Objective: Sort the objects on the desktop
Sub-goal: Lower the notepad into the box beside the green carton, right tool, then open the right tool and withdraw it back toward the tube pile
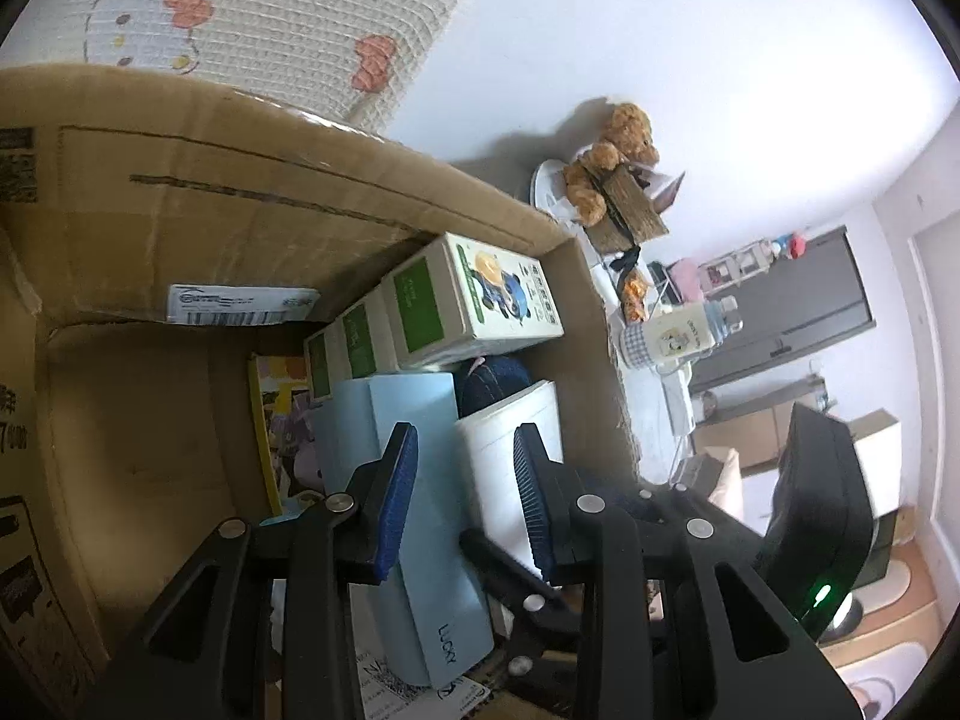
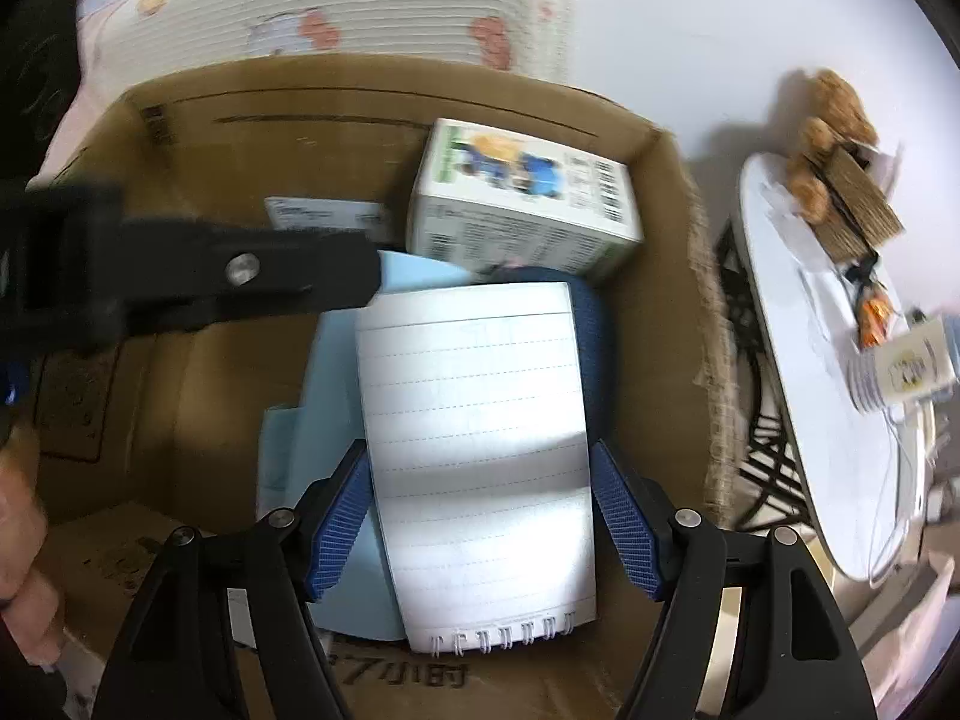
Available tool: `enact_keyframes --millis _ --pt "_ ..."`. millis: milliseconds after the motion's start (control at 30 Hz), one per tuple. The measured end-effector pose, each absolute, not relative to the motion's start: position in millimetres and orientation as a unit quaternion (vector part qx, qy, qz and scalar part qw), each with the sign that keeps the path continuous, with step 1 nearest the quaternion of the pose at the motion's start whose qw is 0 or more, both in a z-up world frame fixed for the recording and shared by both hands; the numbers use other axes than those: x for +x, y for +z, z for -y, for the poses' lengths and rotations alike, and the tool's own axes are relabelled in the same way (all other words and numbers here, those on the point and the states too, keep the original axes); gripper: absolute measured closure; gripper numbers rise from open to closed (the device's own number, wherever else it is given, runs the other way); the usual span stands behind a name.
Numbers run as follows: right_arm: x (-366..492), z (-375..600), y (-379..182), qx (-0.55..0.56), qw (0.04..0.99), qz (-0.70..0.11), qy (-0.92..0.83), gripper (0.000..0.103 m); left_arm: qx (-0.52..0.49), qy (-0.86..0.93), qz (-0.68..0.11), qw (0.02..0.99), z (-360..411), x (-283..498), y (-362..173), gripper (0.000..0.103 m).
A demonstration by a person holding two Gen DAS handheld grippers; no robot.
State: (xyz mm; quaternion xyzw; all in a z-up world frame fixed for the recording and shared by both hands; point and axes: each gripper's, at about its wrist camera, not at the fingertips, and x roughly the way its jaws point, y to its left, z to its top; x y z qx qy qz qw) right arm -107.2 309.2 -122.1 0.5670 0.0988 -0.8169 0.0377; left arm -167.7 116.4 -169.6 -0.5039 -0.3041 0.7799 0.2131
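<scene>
A cardboard box (image 1: 180, 192) holds sorted items: several white-and-green cartons (image 1: 474, 294), a light blue "LUCKY" case (image 1: 414, 480), a white spiral notebook (image 1: 510, 438) and a dark blue item (image 1: 492, 378). My left gripper (image 1: 465, 480) is open above the case and the notebook's edge, holding nothing. In the right wrist view the box (image 2: 666, 312) shows the lined notebook (image 2: 480, 456) lying on the blue case (image 2: 336, 396), with one carton (image 2: 522, 204) behind. My right gripper (image 2: 480, 516) is open, its pads (image 2: 339, 516) on either side of the notebook. The left gripper's arm (image 2: 180, 282) crosses the box.
A white table (image 2: 840, 420) to the right carries a teddy bear (image 2: 834, 144) on a wooden block and a small bottle (image 2: 900, 372). A white woven basket with cartoon prints (image 1: 270, 18) stands behind the box. A colourful booklet (image 1: 270, 414) stands inside the box.
</scene>
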Motion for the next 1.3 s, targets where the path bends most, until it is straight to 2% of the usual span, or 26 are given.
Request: enact_keyframes --millis 133,400,533,667,833,967,1067,1200,1233,1267,1300 --pt "-110 -318 -121 0.569 0.032 -0.070 -0.819 0.033 -0.510 0.772 0.303 0.230 -125 -174 -173 0.077" --pt "-111 -308 -117 0.562 0.013 -0.082 -0.823 0.033 -0.531 0.751 0.298 0.255 -142 -181 -185 0.077" --pt "-112 -302 -108 0.550 0.008 -0.097 -0.829 0.033 -0.519 0.770 0.292 0.230 -139 -180 -179 0.077" --pt "-112 -295 -100 0.539 0.016 -0.105 -0.835 0.033 -0.506 0.783 0.301 0.203 -127 -178 -174 0.068" --pt "-113 -286 -91 0.530 0.024 -0.107 -0.841 0.033 -0.490 0.799 0.298 0.179 -110 -175 -165 0.062" --pt "-112 -273 -86 0.525 0.030 -0.105 -0.844 0.033 -0.468 0.822 0.280 0.163 -101 -174 -149 0.049" --pt "-110 -263 -80 0.521 0.036 -0.101 -0.847 0.033 -0.458 0.831 0.270 0.164 -94 -171 -138 0.047" --pt "-108 -249 -71 0.510 0.045 -0.093 -0.854 0.033 -0.434 0.831 0.303 0.170 -71 -157 -125 0.047" --pt "-106 -245 -70 0.507 0.050 -0.089 -0.856 0.033 -0.424 0.831 0.312 0.181 -60 -151 -121 0.055" --pt "-104 -241 -69 0.507 0.057 -0.089 -0.855 0.033 -0.416 0.833 0.316 0.181 -50 -146 -118 0.071" --pt "-101 -234 -69 0.509 0.067 -0.092 -0.853 0.033 -0.413 0.837 0.315 0.171 -45 -143 -116 0.077"
